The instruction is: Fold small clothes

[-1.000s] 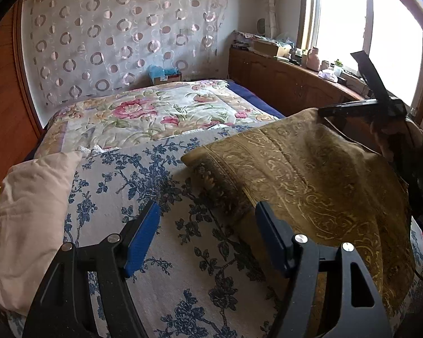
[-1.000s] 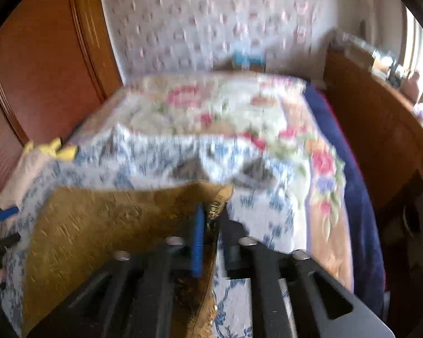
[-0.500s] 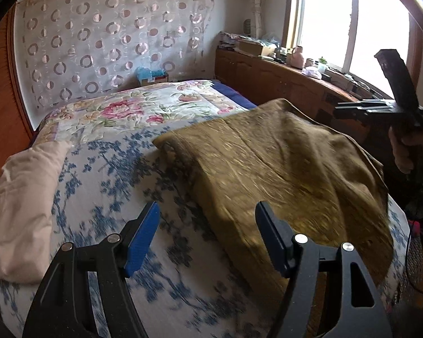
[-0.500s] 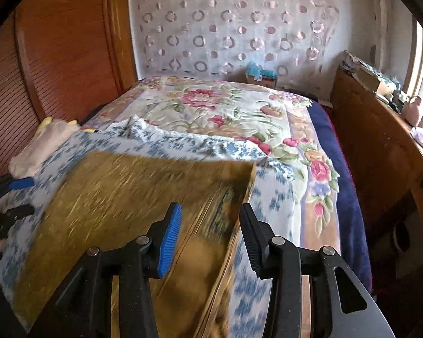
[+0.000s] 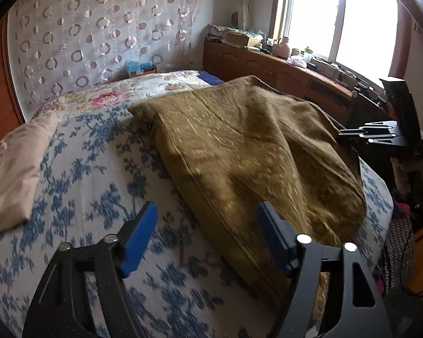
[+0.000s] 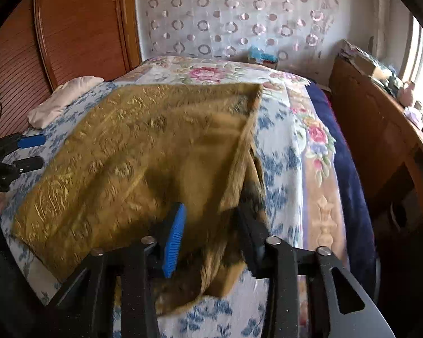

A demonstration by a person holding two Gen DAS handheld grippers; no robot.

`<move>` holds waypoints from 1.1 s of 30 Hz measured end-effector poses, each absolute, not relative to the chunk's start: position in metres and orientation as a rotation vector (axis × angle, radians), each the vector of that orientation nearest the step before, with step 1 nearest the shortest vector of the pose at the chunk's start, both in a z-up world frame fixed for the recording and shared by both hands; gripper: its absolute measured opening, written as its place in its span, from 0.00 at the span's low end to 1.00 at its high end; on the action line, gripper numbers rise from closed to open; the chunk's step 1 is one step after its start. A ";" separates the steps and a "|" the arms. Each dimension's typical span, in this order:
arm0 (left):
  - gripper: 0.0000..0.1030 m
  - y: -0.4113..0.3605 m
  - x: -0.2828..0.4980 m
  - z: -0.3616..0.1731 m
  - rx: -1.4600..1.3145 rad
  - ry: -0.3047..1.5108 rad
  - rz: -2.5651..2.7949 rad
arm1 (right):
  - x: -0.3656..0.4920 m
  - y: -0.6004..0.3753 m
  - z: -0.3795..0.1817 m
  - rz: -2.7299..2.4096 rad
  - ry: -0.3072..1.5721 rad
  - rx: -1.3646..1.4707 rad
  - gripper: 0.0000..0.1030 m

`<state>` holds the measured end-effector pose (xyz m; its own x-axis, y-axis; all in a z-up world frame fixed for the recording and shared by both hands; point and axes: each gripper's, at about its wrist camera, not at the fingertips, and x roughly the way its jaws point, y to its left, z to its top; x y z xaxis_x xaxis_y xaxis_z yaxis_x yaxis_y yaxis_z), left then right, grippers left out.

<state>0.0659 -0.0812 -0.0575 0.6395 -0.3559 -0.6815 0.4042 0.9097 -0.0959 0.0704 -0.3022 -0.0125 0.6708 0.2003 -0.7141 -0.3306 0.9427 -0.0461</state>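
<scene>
A gold-brown patterned cloth (image 5: 248, 152) lies spread over the bed, folded over with its edges roughly lined up; it also shows in the right wrist view (image 6: 143, 155). My left gripper (image 5: 204, 236) is open and empty, above the cloth's near left edge. My right gripper (image 6: 211, 233) is open, with the cloth's near right corner bunched loosely between its jaws. The right gripper also shows at the far right of the left wrist view (image 5: 380, 135), and the left gripper at the left edge of the right wrist view (image 6: 28, 152).
The bed has a blue-flowered white cover (image 5: 98, 202) and a pink-flowered quilt (image 6: 211, 73) beyond. A folded beige garment (image 5: 17, 169) lies at the bed's left side. A wooden cabinet (image 5: 282, 76) with clutter runs under the window. A wooden wardrobe (image 6: 70, 33) stands left.
My right gripper held the cloth's corner lifted, then opened and let it drop. The cloth has settled flat on the bed. My left gripper stayed open.
</scene>
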 end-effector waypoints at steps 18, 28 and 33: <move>0.76 -0.091 0.046 -0.076 0.062 0.851 -0.475 | 0.036 -0.318 0.007 0.234 0.697 -0.153 0.03; 0.75 -0.093 0.033 -0.080 0.062 0.872 -0.480 | 0.015 -0.299 0.012 0.285 0.655 -0.178 0.50; 0.60 -0.094 0.027 -0.079 0.048 0.875 -0.511 | 0.003 -0.287 0.004 0.346 0.668 -0.193 0.52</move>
<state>0.0270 -0.0938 -0.0787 0.5294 -0.4084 -0.7436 0.4469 0.8793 -0.1648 0.0026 -0.2870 0.0036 0.7310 0.2508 -0.6346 -0.3735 0.9254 -0.0645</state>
